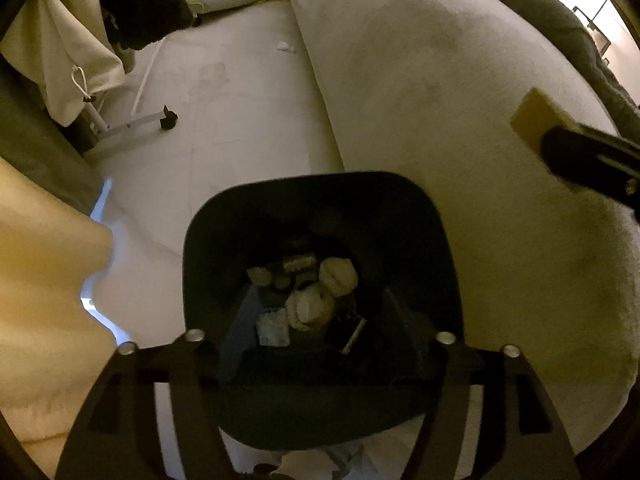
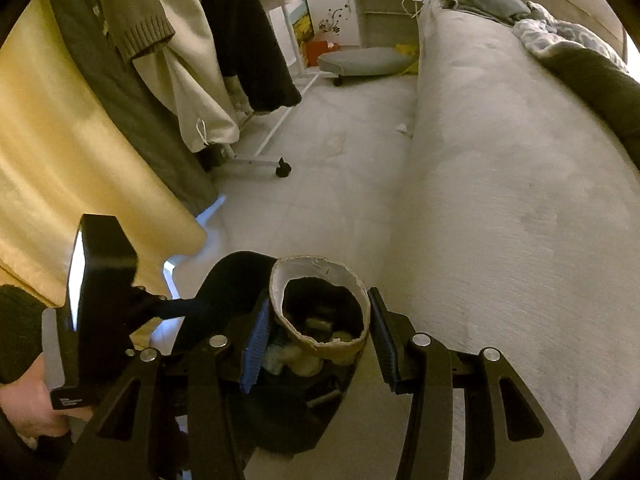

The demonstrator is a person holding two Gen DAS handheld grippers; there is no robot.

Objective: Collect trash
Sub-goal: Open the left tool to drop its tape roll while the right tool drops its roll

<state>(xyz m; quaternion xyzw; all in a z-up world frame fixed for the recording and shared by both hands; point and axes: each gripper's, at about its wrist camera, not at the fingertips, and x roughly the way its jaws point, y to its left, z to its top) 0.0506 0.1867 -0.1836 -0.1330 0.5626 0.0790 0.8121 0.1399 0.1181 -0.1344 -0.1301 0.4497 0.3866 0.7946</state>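
A dark trash bin (image 1: 320,216) fills the lower middle of the left wrist view, with crumpled tissues (image 1: 320,296) and wrappers inside. My left gripper (image 1: 320,320) reaches into the bin and its fingers grip the near rim. In the right wrist view my right gripper (image 2: 316,328) holds a cardboard tube (image 2: 320,308) between its blue pads, end-on, just above the bin (image 2: 240,280). The tube also shows in the left wrist view (image 1: 536,114) at the right, over the sofa. A small white scrap (image 2: 404,130) lies on the floor beside the sofa, and shows in the left wrist view (image 1: 286,46) too.
A long pale sofa (image 2: 500,200) runs along the right. A clothes rack on wheels (image 2: 264,160) with hanging clothes stands at the left beside a yellow curtain (image 2: 60,160). A grey cushion on castors (image 2: 364,60) and a white cabinet (image 2: 380,0) are at the far end.
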